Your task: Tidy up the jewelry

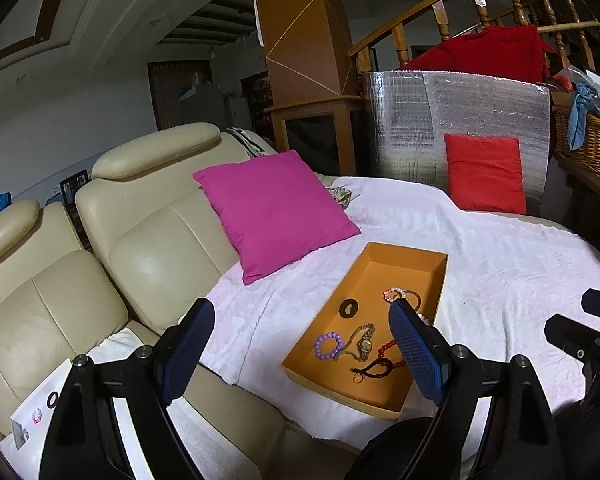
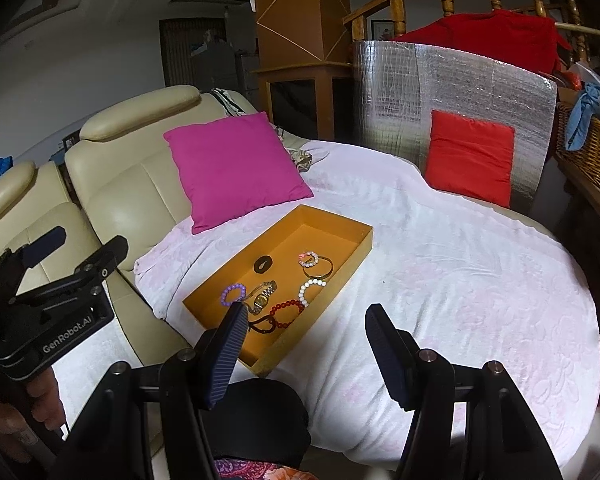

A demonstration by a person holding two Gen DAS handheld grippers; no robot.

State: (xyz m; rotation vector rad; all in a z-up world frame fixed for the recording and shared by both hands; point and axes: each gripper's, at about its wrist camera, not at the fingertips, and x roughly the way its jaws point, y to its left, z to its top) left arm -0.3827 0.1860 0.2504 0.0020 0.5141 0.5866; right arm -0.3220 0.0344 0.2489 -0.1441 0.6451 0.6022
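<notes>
Both the left gripper and right gripper are held wide open, empty. In the tray, the light, slippery watch is best pinched at its band.

cream sofa seat, covered by white blanket. directly on blanket: orange tray near middle, jewelry inside; magenta cushion behind tray, leaning on sofa backrest; red cushion at far edge, propped against silver foil panel.
</notes>
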